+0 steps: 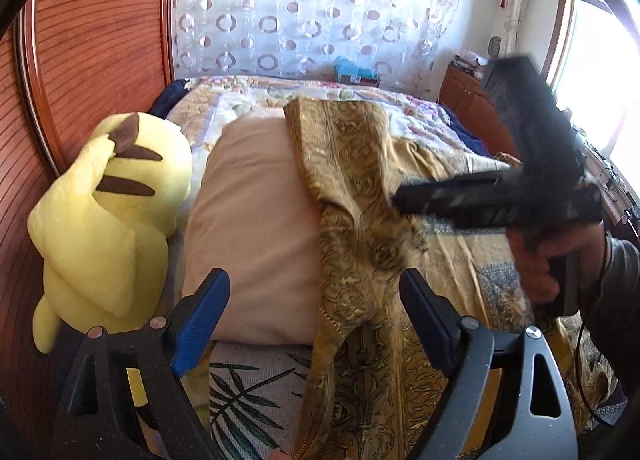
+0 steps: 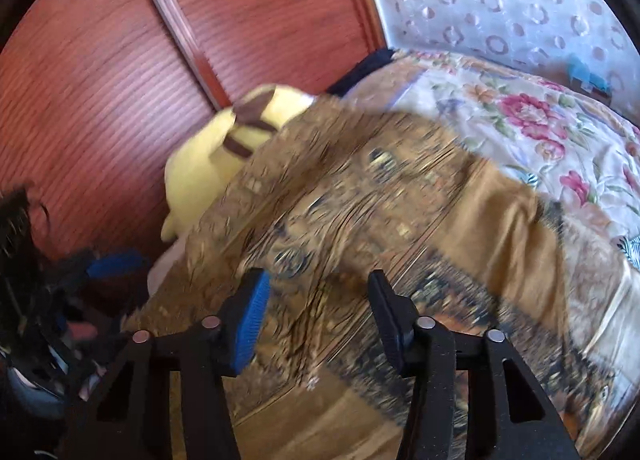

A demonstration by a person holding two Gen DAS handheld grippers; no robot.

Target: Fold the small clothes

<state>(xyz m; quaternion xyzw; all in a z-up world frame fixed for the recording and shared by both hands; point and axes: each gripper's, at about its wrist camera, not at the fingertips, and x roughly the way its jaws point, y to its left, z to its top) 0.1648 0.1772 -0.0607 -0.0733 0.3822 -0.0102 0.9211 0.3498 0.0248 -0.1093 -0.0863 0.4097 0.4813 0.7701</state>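
Gold brocade garment (image 1: 356,188) rumpled over smooth pink pillow (image 1: 256,220), left gripper (image 1: 316,292) jaws wide, empty, right gripper (image 2: 320,300) jaws half-open, empty.

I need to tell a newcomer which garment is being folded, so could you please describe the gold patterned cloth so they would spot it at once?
Start at the bed, with its floral quilt. The gold patterned cloth lies rumpled down the middle, one edge draped over the plain pink pillow. Its dark ornate scrollwork on shiny gold sets it apart from the pillow and the yellow plush toy.

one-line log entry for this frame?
left hand-held gripper: open, empty | right hand-held gripper: open over gold patterned cloth | fold: unfinished
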